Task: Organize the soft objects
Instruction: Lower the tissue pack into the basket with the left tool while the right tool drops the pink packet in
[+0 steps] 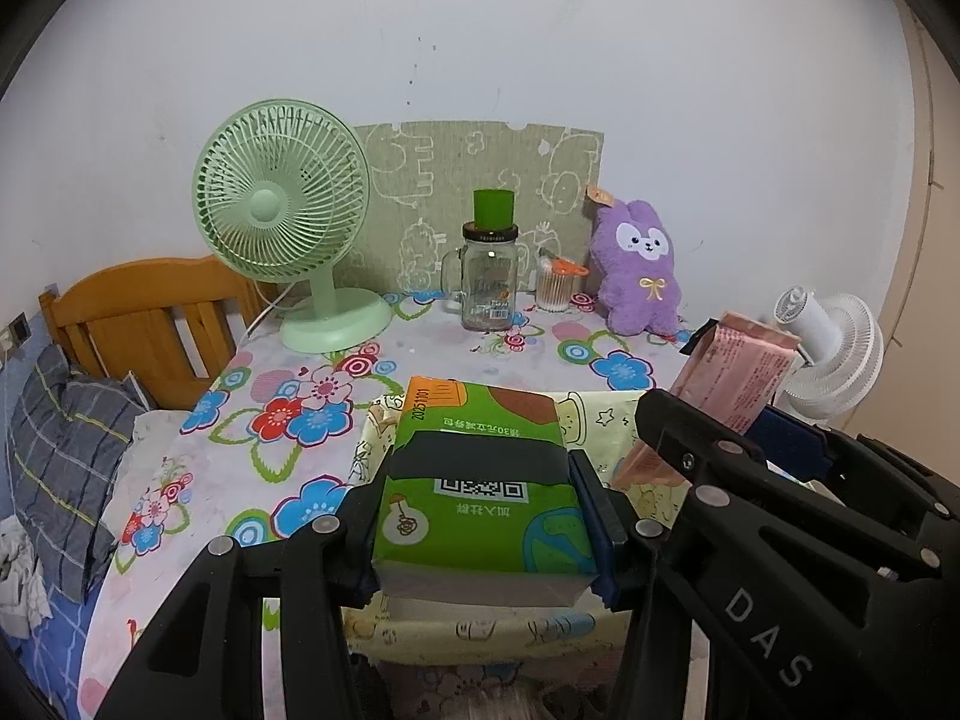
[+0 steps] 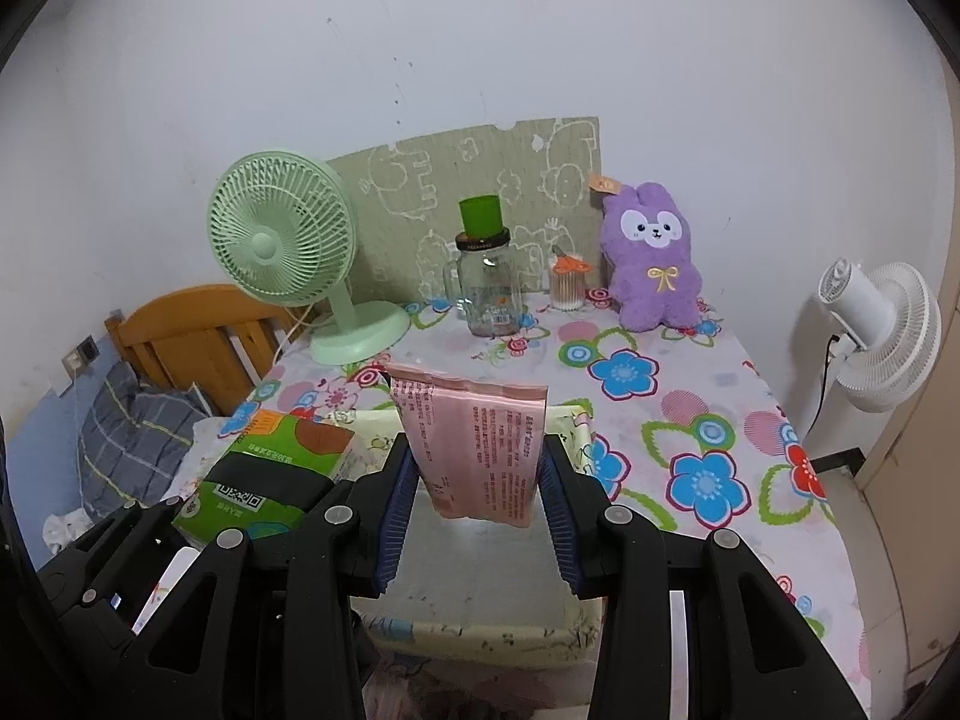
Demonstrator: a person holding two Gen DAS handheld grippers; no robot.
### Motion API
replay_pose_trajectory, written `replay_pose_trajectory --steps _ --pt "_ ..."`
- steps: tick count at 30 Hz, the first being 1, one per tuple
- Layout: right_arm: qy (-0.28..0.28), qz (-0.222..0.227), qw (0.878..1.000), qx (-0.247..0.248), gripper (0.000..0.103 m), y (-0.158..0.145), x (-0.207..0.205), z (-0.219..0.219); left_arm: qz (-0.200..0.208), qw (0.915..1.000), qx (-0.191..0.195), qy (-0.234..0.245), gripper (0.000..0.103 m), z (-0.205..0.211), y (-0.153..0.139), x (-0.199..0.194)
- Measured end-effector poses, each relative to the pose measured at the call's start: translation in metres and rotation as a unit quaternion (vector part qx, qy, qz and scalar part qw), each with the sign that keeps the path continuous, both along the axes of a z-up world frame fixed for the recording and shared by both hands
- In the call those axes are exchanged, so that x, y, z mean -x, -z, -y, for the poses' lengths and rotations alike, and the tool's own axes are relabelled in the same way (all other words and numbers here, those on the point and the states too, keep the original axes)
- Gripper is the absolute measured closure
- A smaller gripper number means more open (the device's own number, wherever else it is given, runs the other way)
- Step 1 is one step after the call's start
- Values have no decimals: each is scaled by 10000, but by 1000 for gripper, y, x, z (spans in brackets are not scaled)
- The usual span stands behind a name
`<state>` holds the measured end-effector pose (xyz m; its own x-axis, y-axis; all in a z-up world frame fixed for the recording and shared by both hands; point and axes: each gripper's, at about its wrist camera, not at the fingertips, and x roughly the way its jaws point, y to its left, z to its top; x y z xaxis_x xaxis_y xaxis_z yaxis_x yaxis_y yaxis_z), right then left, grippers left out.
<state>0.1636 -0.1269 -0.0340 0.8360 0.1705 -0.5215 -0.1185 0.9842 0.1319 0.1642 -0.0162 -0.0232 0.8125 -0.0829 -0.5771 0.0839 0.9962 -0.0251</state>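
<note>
My left gripper (image 1: 480,516) is shut on a green tissue pack (image 1: 480,480) and holds it above a pale yellow fabric storage box (image 1: 606,426). The green pack also shows in the right wrist view (image 2: 270,474) at lower left. My right gripper (image 2: 477,492) is shut on a pink tissue pack (image 2: 480,444), held over the same box (image 2: 480,630). The pink pack appears in the left wrist view (image 1: 732,378) to the right. A purple plush bunny (image 1: 639,264) (image 2: 654,258) sits upright at the table's back right, against the wall.
On the flowered tablecloth (image 2: 690,420) stand a green desk fan (image 1: 282,222), a glass jar with a green cup on top (image 1: 489,276) and a cotton swab jar (image 1: 555,285). A white fan (image 2: 882,336) stands right of the table. A wooden bed headboard (image 1: 144,324) lies left.
</note>
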Motion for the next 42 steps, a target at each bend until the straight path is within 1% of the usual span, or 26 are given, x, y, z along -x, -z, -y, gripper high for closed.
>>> replay_pose_trajectory --steps 10,15,19,20,21,23,27,40,42 --pt "-27 -235 9997 29 59 17 -27 -4 -258 9996 53 -33 49 -4 18 -24" --pt "-90 -377 9992 52 59 27 -35 -8 -452 9989 126 -63 49 -8 31 -32" --pt "-92 -489 9987 49 59 37 -40 -10 -574 9983 95 -89 48 -10 40 -36" --pt "-96 -510 9986 48 59 39 -41 -11 -585 9982 79 -102 44 -10 41 -36" --pt "-110 -539 9985 44 59 41 -41 -12 -610 9981 60 -101 36 -9 42 -36" --pt "-100 -584 9982 75 59 45 -43 -12 -667 9977 51 -97 28 -8 45 -37" --pt "-90 -672 9976 150 59 51 -46 -13 -700 9975 18 -44 18 -5 48 -37" --pt "-101 -930 9954 226 58 63 -60 -14 -824 9966 -8 -14 18 -4 56 -44" --pt "-83 -928 9953 249 56 63 -60 -14 -817 9967 2 -12 18 -4 56 -44"
